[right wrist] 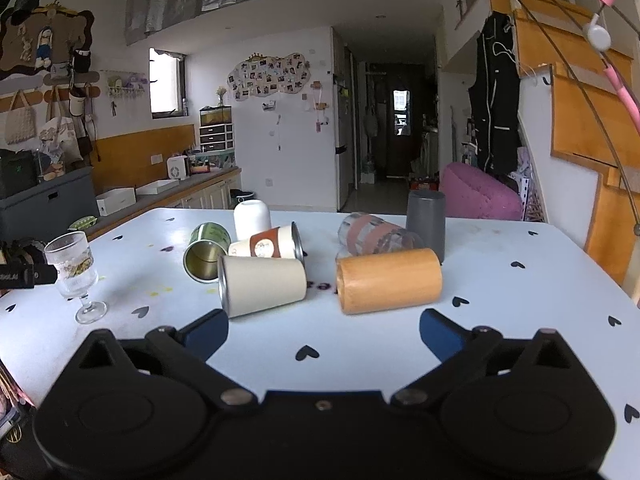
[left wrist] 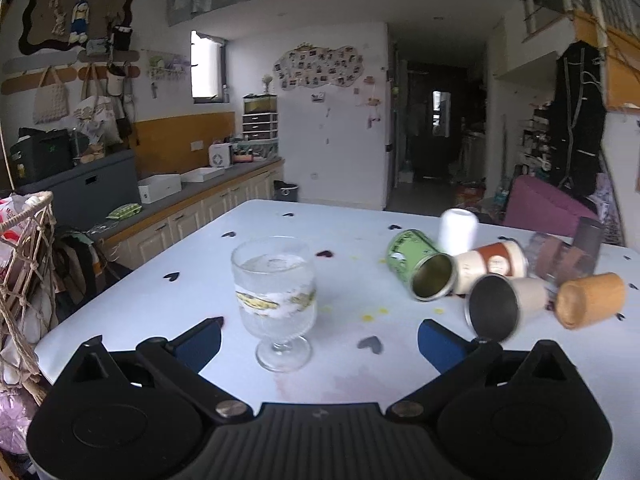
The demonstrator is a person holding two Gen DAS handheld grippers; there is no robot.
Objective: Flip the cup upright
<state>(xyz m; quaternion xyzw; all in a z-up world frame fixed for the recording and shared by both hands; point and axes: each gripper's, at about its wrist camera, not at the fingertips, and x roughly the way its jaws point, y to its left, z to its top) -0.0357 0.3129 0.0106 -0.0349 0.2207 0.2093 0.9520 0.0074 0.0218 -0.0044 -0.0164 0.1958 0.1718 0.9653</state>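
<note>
A stemmed glass goblet [left wrist: 276, 300] stands upright on the white table [left wrist: 340, 364], just ahead of my open, empty left gripper [left wrist: 320, 340]; it also shows in the right wrist view [right wrist: 76, 276]. Several cups lie on their sides: a green tin cup [right wrist: 206, 250], a red-banded paper cup [right wrist: 268, 244], a cream cup [right wrist: 260, 286], a wooden cup [right wrist: 388, 280] and a clear glass with a pink band [right wrist: 372, 236]. My right gripper [right wrist: 324, 330] is open and empty, just short of the cream and wooden cups.
A white cup [right wrist: 252, 218] and a dark grey cup [right wrist: 426, 222] stand mouth-down behind the pile. A rope basket [left wrist: 24, 264] stands off the table's left edge. A counter [left wrist: 192, 192] runs along the left wall.
</note>
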